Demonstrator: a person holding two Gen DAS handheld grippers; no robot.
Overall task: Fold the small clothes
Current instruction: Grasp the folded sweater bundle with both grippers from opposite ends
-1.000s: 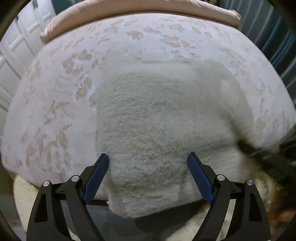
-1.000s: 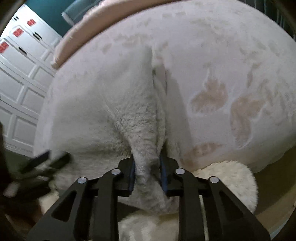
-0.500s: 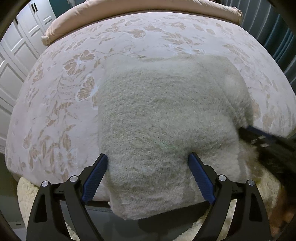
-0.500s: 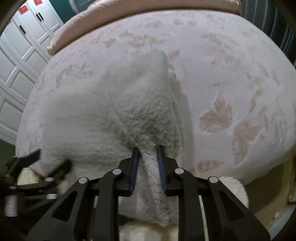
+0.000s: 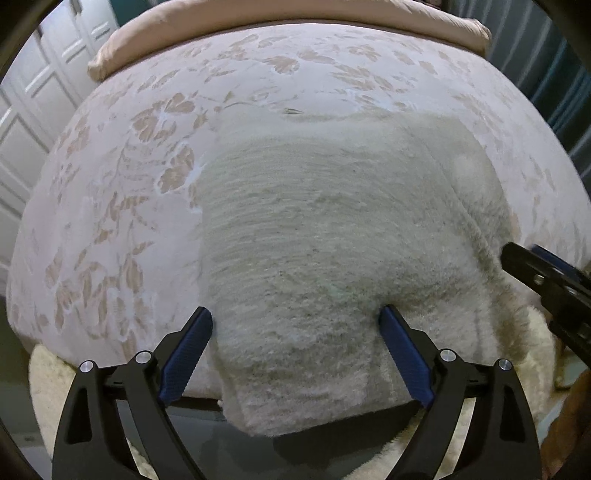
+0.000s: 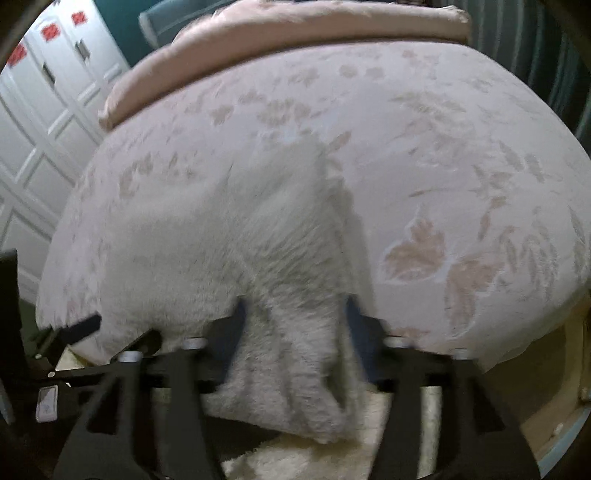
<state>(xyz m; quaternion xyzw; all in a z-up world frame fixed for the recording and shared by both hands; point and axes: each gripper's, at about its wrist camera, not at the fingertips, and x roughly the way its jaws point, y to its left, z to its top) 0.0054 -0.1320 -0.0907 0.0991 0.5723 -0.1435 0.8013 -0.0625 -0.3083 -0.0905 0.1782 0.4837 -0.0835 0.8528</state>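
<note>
A fluffy off-white knitted garment (image 5: pixel 332 229) lies on a bed with a pink floral cover (image 5: pixel 110 206), its near edge hanging over the bed's front edge. My left gripper (image 5: pixel 295 350) is open, its blue-padded fingers straddling the garment's near hem. My right gripper (image 6: pixel 295 332) is open, its fingers on either side of the garment's right hanging part (image 6: pixel 291 369); the view is blurred. The right gripper also shows at the right edge of the left wrist view (image 5: pixel 546 280), and the left gripper at the left edge of the right wrist view (image 6: pixel 66 343).
A rolled pink blanket (image 5: pixel 258 22) lies across the bed's far end. White panelled cupboard doors (image 6: pixel 40 122) stand to the left. A shaggy cream rug (image 6: pixel 295 458) lies on the floor below the bed's front edge. Dark curtains (image 5: pixel 569 103) hang at the right.
My right gripper has opened from being shut on the garment's right edge, and the fabric now hangs loose between its fingers. My left gripper stayed open at the hem.
</note>
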